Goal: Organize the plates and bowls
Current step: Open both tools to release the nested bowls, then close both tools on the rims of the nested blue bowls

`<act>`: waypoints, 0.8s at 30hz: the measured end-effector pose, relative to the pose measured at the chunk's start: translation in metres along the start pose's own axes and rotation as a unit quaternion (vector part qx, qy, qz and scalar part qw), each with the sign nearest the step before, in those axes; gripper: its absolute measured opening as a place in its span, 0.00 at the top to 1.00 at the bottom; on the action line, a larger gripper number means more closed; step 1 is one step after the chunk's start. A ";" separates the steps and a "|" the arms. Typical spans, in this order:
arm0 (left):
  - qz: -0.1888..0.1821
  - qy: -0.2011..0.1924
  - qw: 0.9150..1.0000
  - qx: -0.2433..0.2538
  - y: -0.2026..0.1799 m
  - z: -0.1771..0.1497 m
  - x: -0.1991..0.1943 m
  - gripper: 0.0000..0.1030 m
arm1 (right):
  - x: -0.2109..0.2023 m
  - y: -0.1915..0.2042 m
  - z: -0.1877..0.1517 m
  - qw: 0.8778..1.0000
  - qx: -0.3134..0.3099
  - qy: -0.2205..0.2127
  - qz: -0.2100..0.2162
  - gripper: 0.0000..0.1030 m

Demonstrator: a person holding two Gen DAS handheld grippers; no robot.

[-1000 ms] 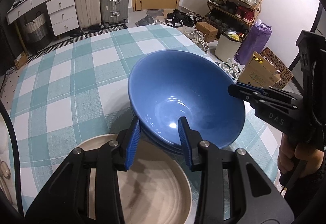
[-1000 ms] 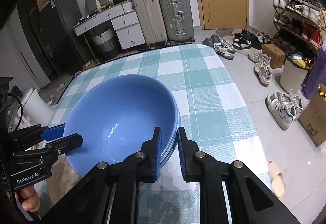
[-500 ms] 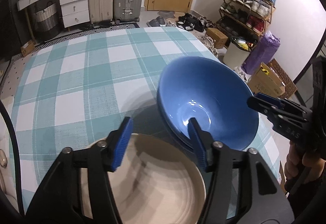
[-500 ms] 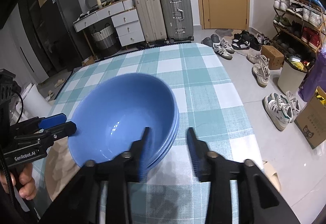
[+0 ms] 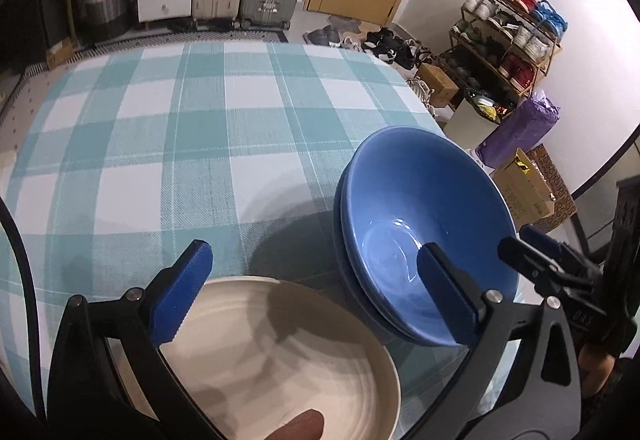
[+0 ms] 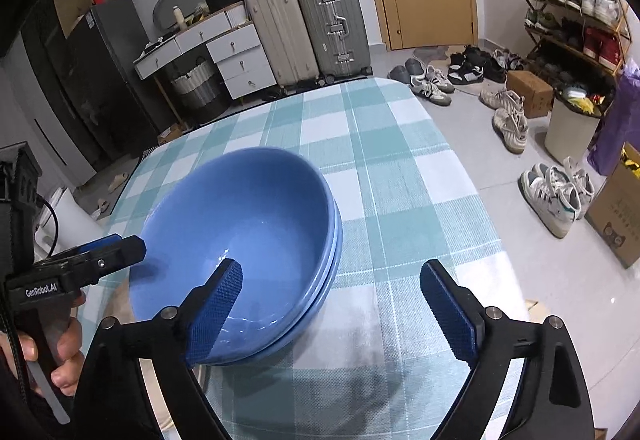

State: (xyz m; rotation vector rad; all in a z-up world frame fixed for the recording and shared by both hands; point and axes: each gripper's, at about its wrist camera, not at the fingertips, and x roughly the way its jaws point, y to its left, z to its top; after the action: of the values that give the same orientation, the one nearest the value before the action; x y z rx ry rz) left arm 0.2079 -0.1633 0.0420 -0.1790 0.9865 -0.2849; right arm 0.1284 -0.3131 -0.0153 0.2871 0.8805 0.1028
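A stack of blue bowls [image 5: 420, 224] stands nested on the checked tablecloth [image 5: 192, 144] near the table's right edge; it also shows in the right wrist view [image 6: 244, 236]. A cream plate [image 5: 280, 352] lies at the near edge, left of the bowls. My left gripper [image 5: 316, 292] is open and empty above the plate's far rim, its right finger in front of the bowls. My right gripper [image 6: 332, 304] is open and empty, its left finger over the bowls' near rim. Each gripper shows at the edge of the other's view.
The tablecloth [image 6: 384, 168] stretches bare beyond the bowls. The floor past the table holds shoes [image 6: 560, 192], a shoe rack [image 5: 508, 36], cardboard boxes [image 5: 528, 192], suitcases [image 6: 332, 24] and a white drawer unit [image 6: 224, 56].
Both grippers have opened wide and let go of the bowls' rim. The left gripper has pulled back and left, so the bowls now sit further right in its view.
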 end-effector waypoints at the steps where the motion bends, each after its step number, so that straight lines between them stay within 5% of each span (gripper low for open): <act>1: -0.004 0.004 1.000 -0.006 0.001 0.000 0.004 0.01 | 0.002 -0.001 0.000 1.000 0.004 0.000 0.004 0.10; 8: -0.027 0.017 0.999 -0.032 0.007 0.002 0.021 0.01 | 0.013 -0.004 -0.003 0.999 0.021 0.008 0.040 0.12; 10: -0.034 0.022 0.999 -0.036 0.007 0.002 0.025 0.03 | 0.017 -0.003 -0.005 0.999 0.021 0.012 0.047 0.21; 24: -0.084 0.033 0.996 -0.007 -0.015 -0.001 0.032 0.64 | 0.028 0.002 -0.007 0.998 0.021 0.012 0.059 0.62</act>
State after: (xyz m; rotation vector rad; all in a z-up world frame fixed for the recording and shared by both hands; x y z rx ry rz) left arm 0.2211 -0.1875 0.0200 -0.2674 1.0410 -0.4409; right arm 0.1406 -0.3044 -0.0395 0.3780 0.8894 0.1970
